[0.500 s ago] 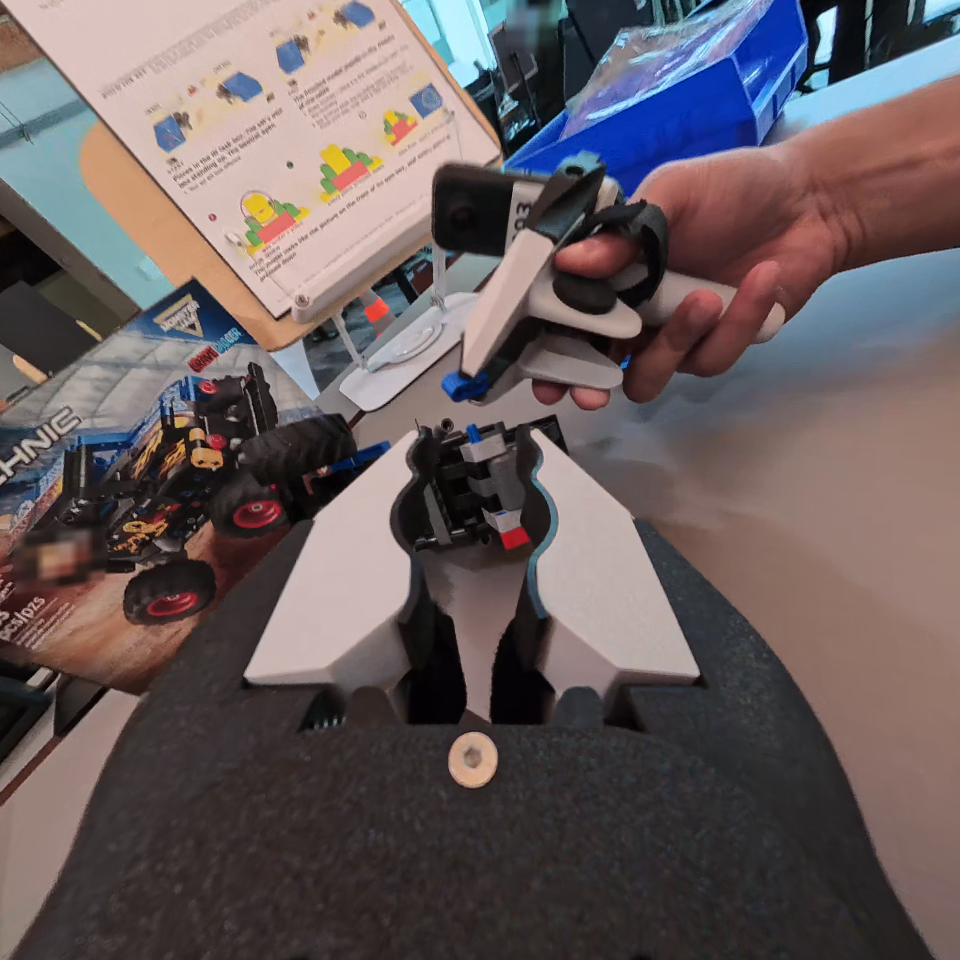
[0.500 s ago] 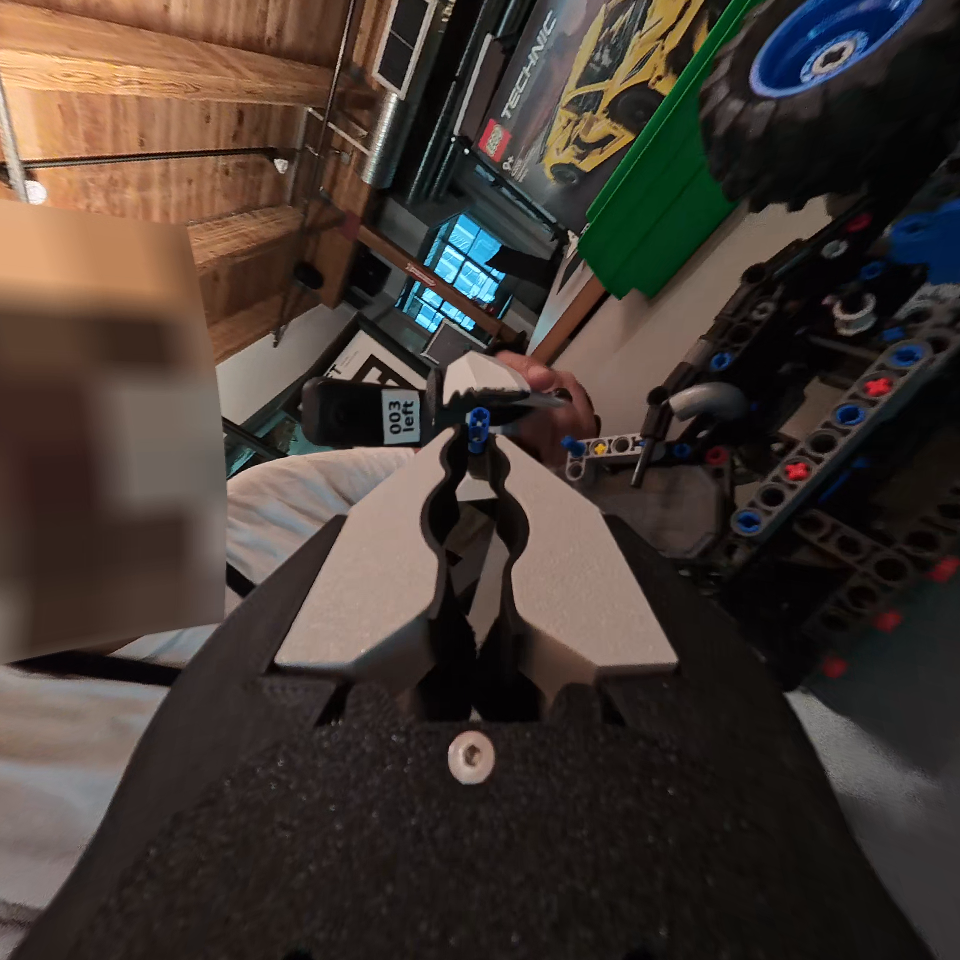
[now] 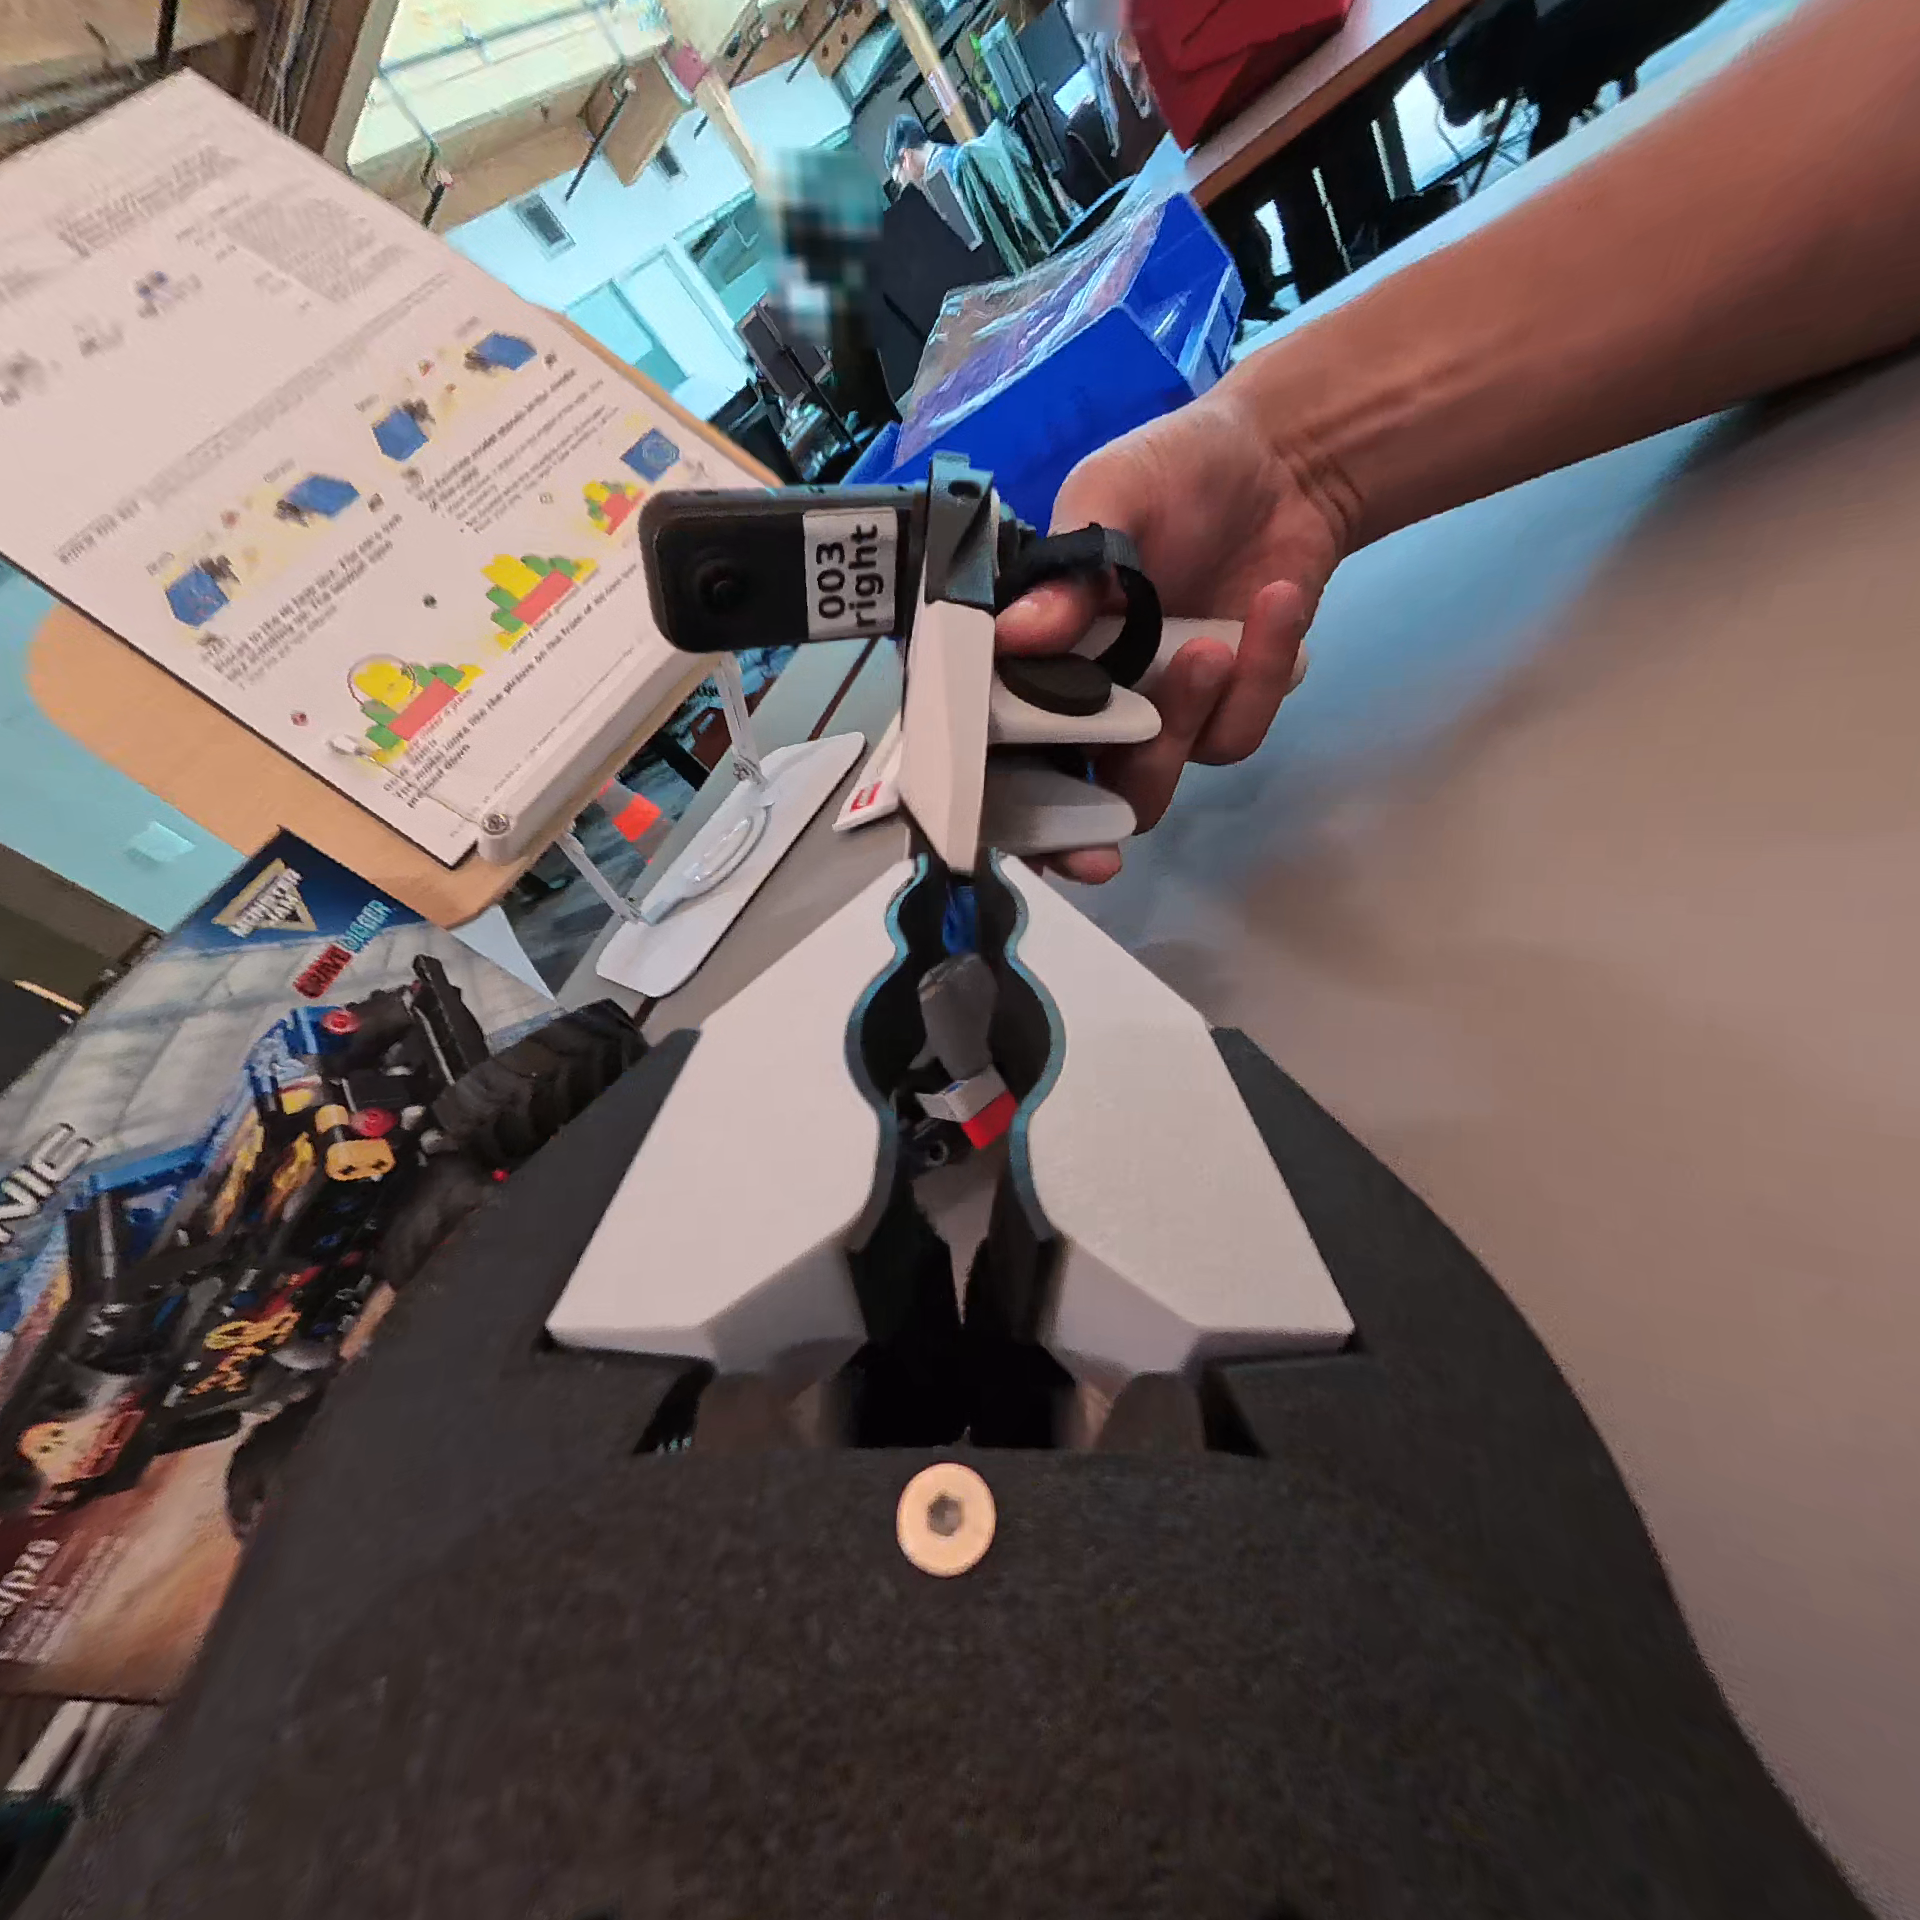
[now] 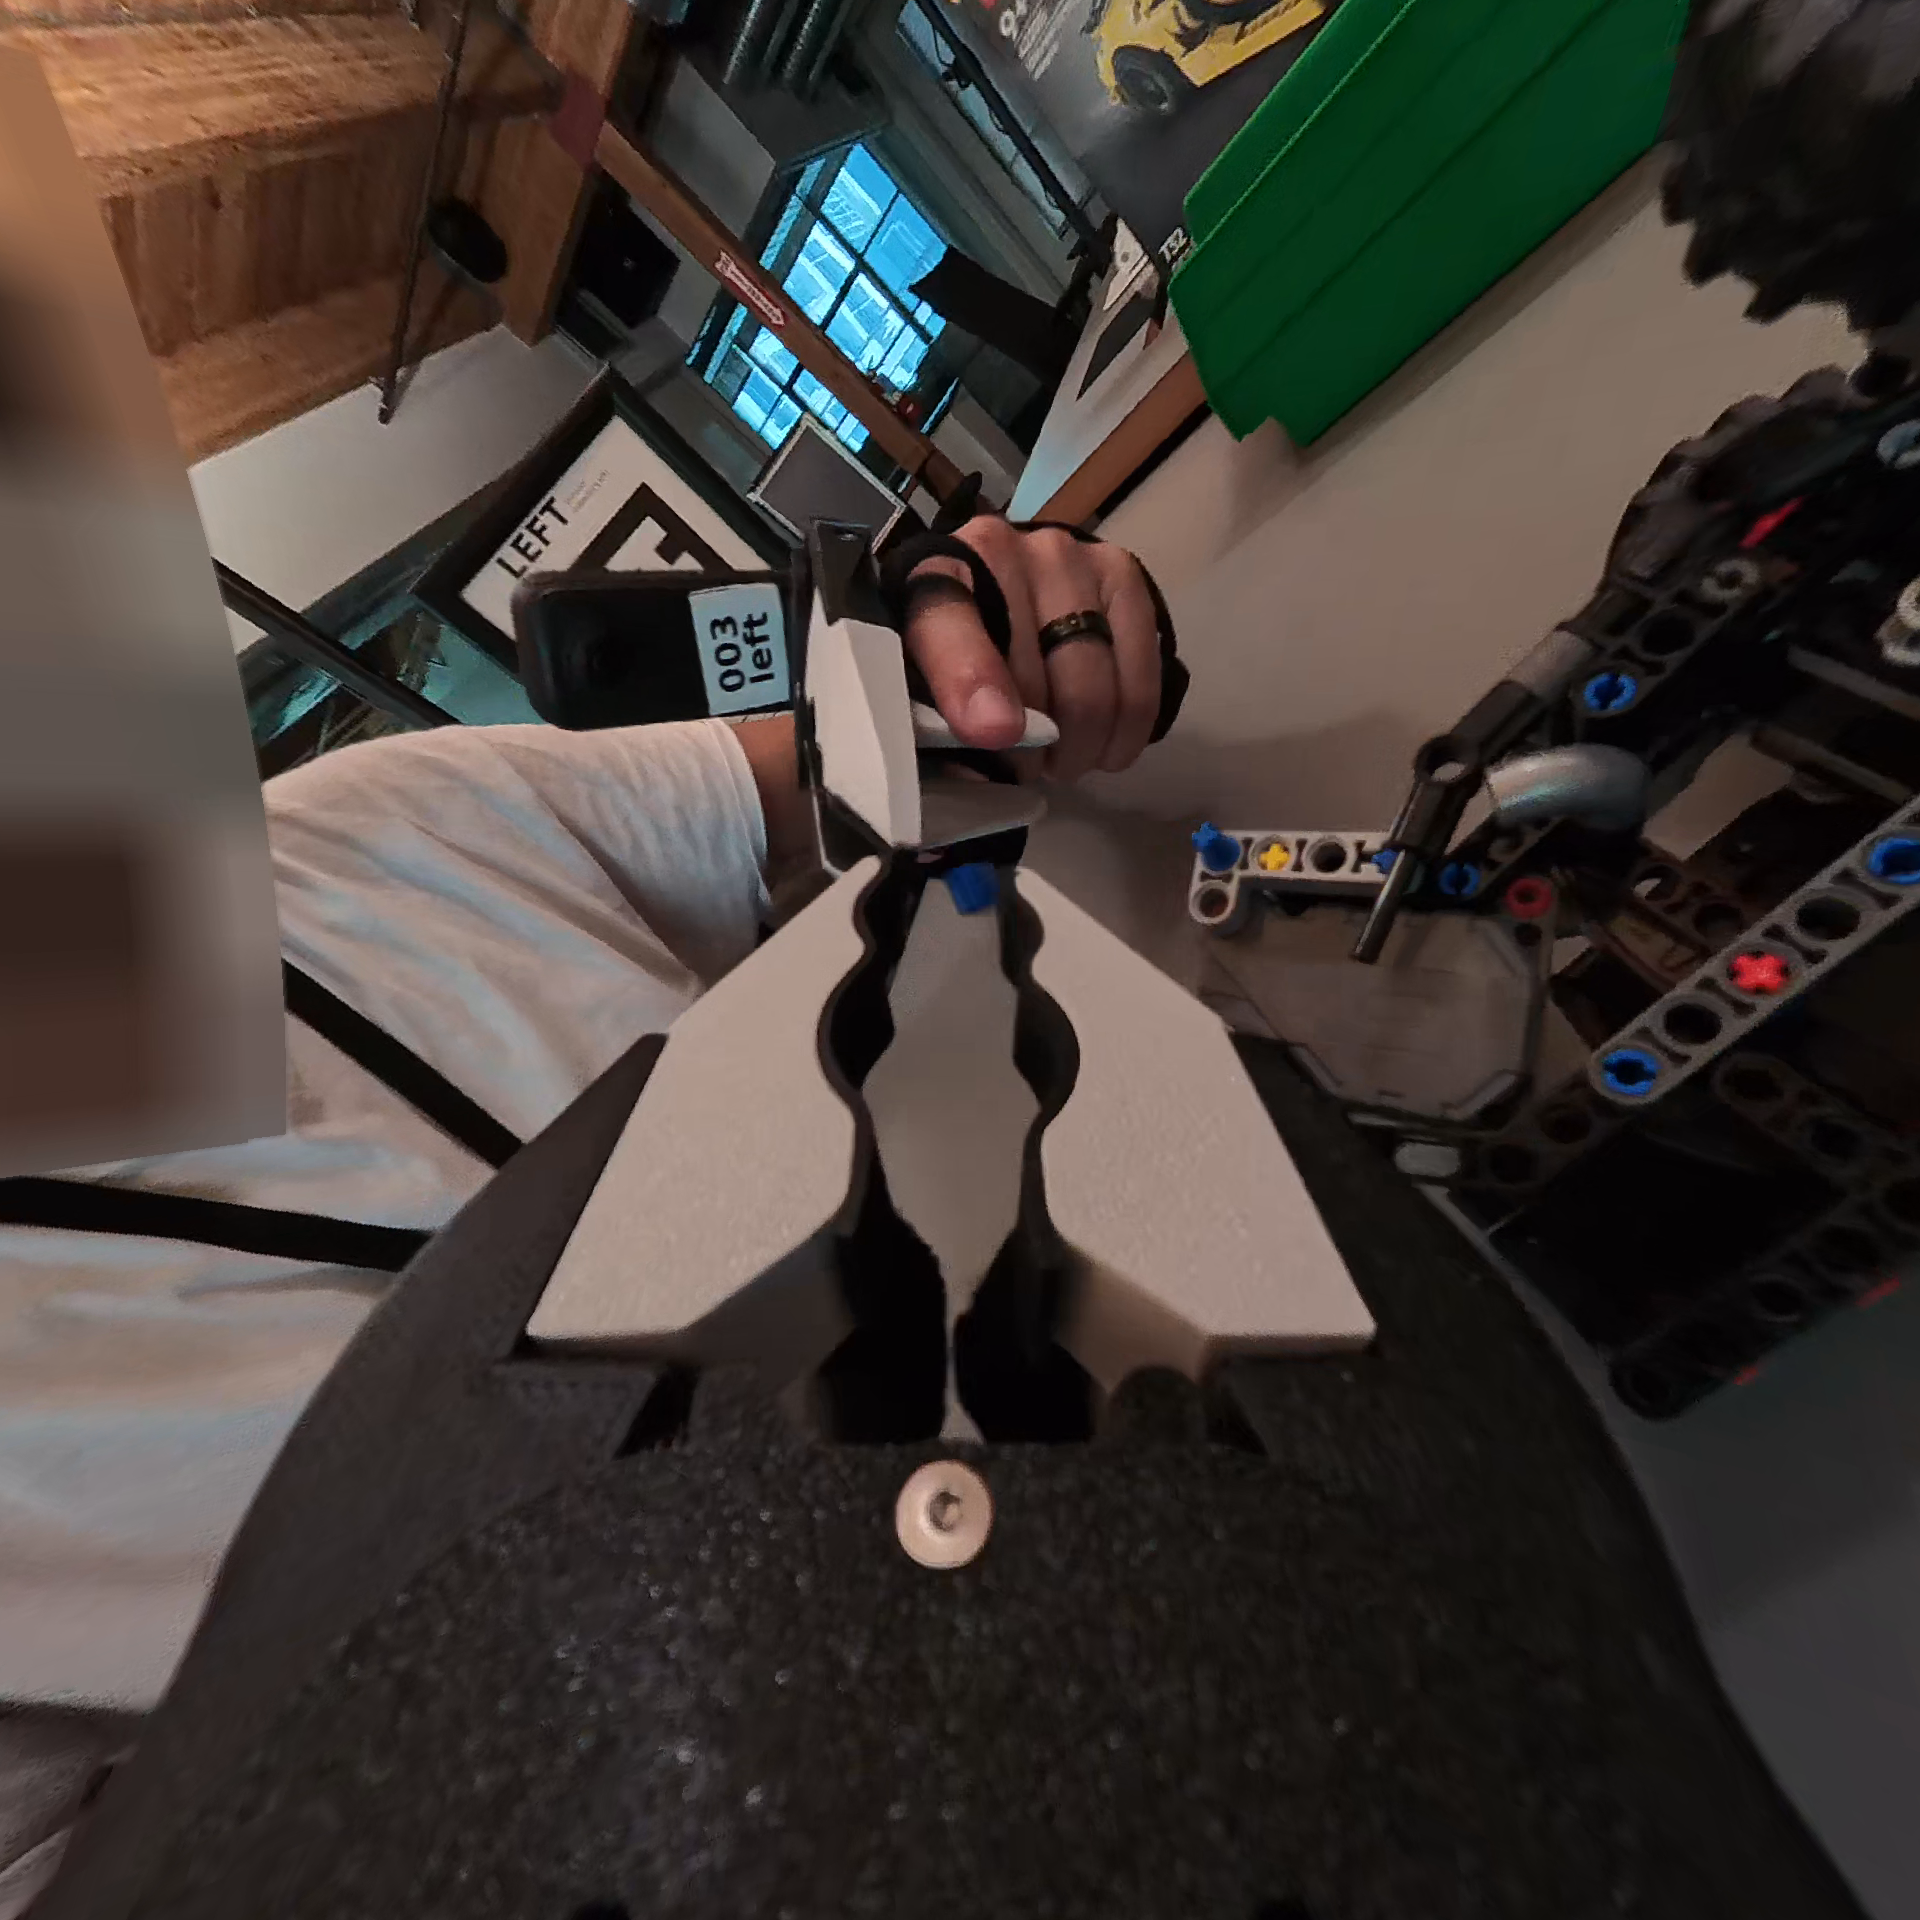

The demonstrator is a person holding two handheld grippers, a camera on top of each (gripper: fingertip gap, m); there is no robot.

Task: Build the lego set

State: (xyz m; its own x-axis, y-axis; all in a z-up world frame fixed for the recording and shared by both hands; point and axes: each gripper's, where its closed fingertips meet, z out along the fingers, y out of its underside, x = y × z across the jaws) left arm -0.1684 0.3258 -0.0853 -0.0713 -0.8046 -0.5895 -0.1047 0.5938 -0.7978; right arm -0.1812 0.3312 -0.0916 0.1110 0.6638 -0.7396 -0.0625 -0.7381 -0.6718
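We see the left gripper [image 3: 951, 904] with a small brick assembly [image 3: 961, 1049] between its fingers, and the right gripper [image 3: 951, 831] meeting it tip to tip from twelve o'clock. At ten o'clock an instruction sheet [image 3: 312, 468] stands on a stand [image 3: 727, 842]; at nine a toy box [image 3: 187, 1195] lies on the table [image 3: 1558, 935]. A bin [image 3: 1081, 364] sits behind at one o'clock. In the right wrist view, we find a pin [image 4: 968, 888] at the right gripper's tips, a chassis [image 4: 1714, 987] at three o'clock, another bin [image 4: 1382, 229] at one.

Left gripper [image 3: 951, 914] and right gripper [image 4: 951, 883] tip to tip, each clamped on something small.
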